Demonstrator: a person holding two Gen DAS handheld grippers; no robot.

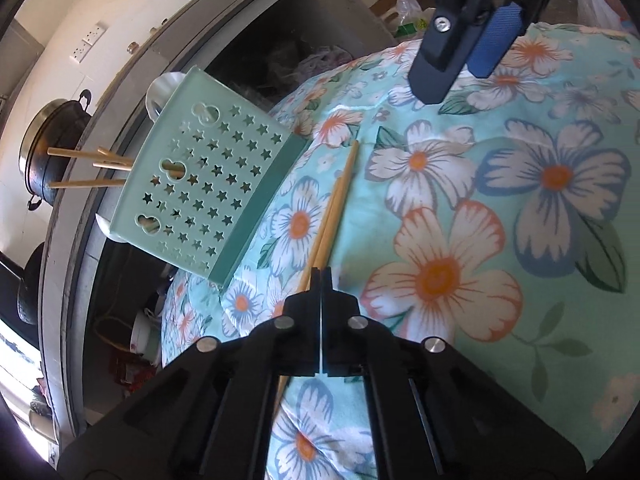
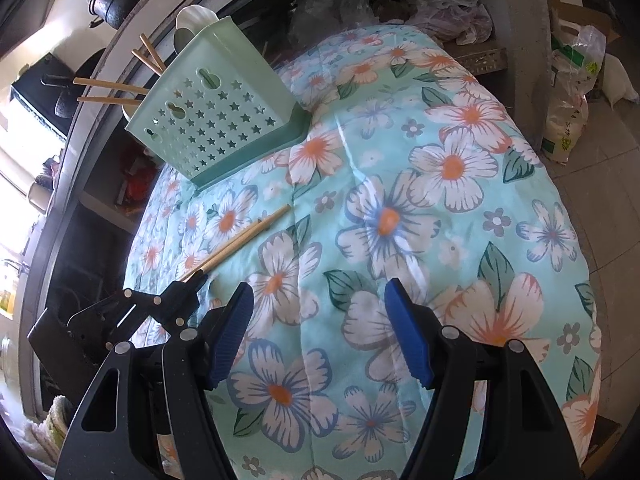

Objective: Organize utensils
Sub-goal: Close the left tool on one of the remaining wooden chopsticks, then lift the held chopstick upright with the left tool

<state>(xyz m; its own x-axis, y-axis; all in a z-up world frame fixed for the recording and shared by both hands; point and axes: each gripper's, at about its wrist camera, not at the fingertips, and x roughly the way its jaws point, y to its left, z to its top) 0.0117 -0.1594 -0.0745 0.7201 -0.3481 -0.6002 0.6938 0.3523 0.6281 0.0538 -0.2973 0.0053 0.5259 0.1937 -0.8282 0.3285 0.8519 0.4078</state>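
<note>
Presently your left gripper has its jaws brought together on the near ends of a pair of pale wooden chopsticks lying on the turquoise floral tablecloth. From the left wrist view the sticks run straight ahead of the fingertips and slightly to their left, side by side, one tip reaching further than the other. The grip sits at the end rather than the middle, which I judge leaves the long free length ready to be fed tip-first into a holder.

Ahead and to the left of that tool stands the mint-green plastic utensil caddy with star-shaped perforations, at the far edge of the cloth. Several more wooden chopsticks already project from its open top, together with a white piece that I cannot identify. I judge the task partly done, with this pair among the last loose items; no other loose utensil shows on the cloth.

Your right gripper holds nothing: its blue-padded fingers stand well apart over bare cloth. The left tool lies just to its left, the caddy further ahead on that side. I judge it is parked clear so as not to obstruct the lift.

Note one risk: an end grip on two round sticks may let them scissor or slip.
</note>
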